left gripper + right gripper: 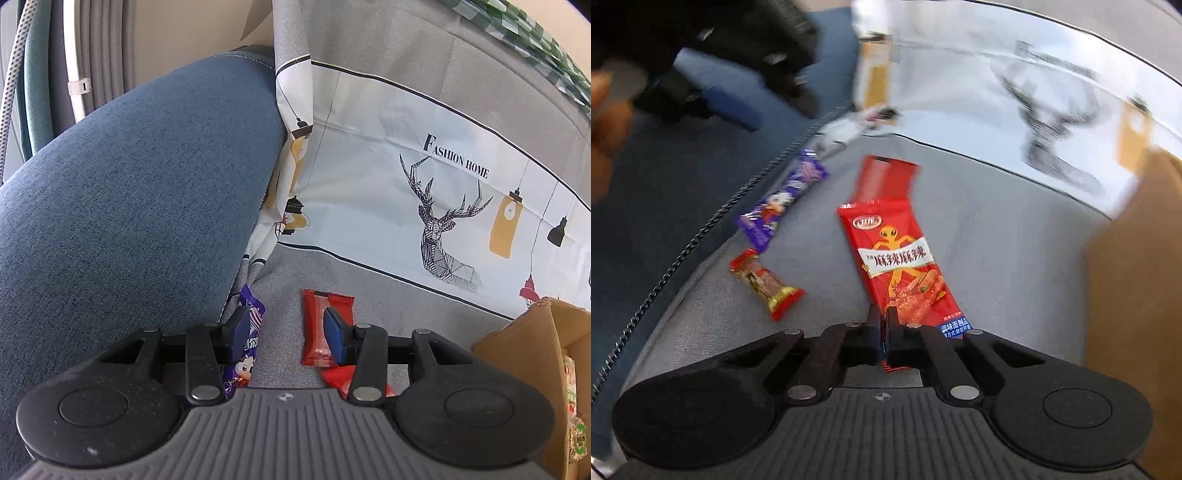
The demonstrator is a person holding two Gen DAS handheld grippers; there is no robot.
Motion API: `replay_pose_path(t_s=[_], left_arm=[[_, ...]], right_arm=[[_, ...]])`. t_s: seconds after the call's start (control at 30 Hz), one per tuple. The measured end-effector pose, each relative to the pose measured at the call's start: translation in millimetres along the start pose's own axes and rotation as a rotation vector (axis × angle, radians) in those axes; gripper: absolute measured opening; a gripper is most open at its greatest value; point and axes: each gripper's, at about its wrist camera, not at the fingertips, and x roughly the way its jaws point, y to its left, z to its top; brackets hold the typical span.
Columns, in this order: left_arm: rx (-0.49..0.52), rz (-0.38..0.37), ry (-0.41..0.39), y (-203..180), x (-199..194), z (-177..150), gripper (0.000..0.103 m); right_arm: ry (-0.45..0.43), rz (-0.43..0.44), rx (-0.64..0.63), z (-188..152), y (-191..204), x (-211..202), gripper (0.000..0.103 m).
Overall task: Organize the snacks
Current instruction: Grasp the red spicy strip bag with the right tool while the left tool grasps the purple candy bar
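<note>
Four snack packets (899,266), one cardboard box (1137,266)

The cardboard box (546,354) is being cut off by the frame edge; the deer print (1060,122) is being blurred.

left tool (288,334): black linkage arms, silver rivets, blue pads | right tool (882,325): black, ribbed grey base

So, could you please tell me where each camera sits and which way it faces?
Left wrist: on the left gripper, angled down at the grey cloth; open jaws over a purple packet and red packet.
Right wrist: on the right gripper, angled down, shut on the orange-figure packet; a hand shows top left.
Shared: purple packet, cardboard box, deer print.
</note>
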Motion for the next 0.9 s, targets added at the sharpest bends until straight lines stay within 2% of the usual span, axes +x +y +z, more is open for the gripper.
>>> replay_pose_path(t_s=[0.1,0.17,0.23,0.27,0.33,0.4,0.47,0.5,0.57,0.6,0.67,0.7,0.83,0.9], left_arm=[[0.022,0.004,0.01,-4,2,-1,0.048],[0.056,0.012,0.025,-9,6,-3,0.048],[0.124,0.046,0.045,-17,12,-9,0.048],[0.173,0.077,0.053,-23,16,-13,0.048],[0.305,0.164,0.063,-38,26,-25,0.048],[0.429,0.243,0.082,-52,39,-39,0.048],[0.494,0.278,0.116,-57,53,-49,0.048],[0.509,0.291,0.132,-58,59,-53,0.047],[0.509,0.301,0.154,-54,67,-58,0.041],[0.499,0.303,0.165,-51,70,-58,0.032],[0.475,0.305,0.178,-44,75,-56,0.014],[0.457,0.3,0.174,-40,74,-54,0.011],[0.373,0.239,0.133,-33,59,-43,0.008],[0.273,0.139,0.117,-28,49,-33,0.007]], right_arm=[[0.003,-0.051,0.026,-5,4,-14,0.003],[-0.03,-0.059,0.038,-5,0,-15,0.019],[-0.048,-0.074,0.033,-2,-5,-9,0.069],[-0.057,-0.103,0.033,0,-9,-6,0.072],[-0.065,-0.116,0.034,2,-17,2,0.071],[-0.011,-0.074,0.039,2,-21,15,0.071],[0.032,-0.044,0.057,-3,-23,25,0.071],[0.021,-0.045,0.063,-4,-23,24,0.071],[0.021,-0.039,0.064,-3,-23,22,0.058],[0.016,-0.035,0.08,-3,-25,20,0.051],[0.01,-0.029,0.141,-4,-34,17,0.047],[0.009,-0.024,0.174,-4,-38,17,0.045],[0.008,-0.016,0.223,-5,-43,11,0.043],[0.005,-0.018,0.241,-5,-46,8,0.043]])
